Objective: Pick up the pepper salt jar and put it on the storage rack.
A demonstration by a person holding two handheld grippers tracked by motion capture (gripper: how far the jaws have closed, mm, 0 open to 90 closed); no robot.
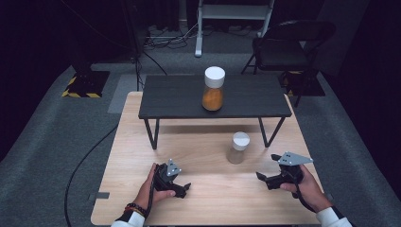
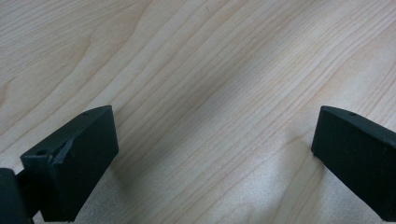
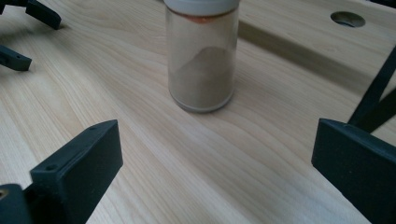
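Your right gripper [image 3: 212,154] has its two black jaws spread wide with nothing between them, aimed across the pale wooden table [image 1: 203,208] at the small jar [image 3: 201,56]. In the right gripper view the jar stands upright just ahead of the jaws, glass-sided, capped in white and about half full of a brownish powder. It is apart from both jaws and touches neither. From above, the small jar [image 1: 238,148] sits on the table in front of the low black shelf [image 1: 179,97], up and to the left of the right gripper [image 1: 265,178], near it but clear of it.

Your left gripper [image 2: 212,135] is likewise opened wide and holds nothing; its own view shows bare wood grain between the jaws, which hang close over the tabletop. In the high view the left gripper [image 1: 185,189] lies low over the near part of the table, its jaws pointing right toward the other gripper, well apart from the jar.

Your left hand [image 1: 152,189] wraps the gripper from behind, the forearm coming in from the bottom edge with a band at the wrist. Your right hand [image 1: 302,184] grips its tool the same way, the grey three-cornered plate [image 1: 294,159] on top, jaws turned leftward and slightly up the table.

Farther back, a larger jar [image 1: 213,89] with a white cap and orange contents stands upright on top of the black shelf. A dark folding chair [image 1: 283,45] sits on the grey floor beyond.
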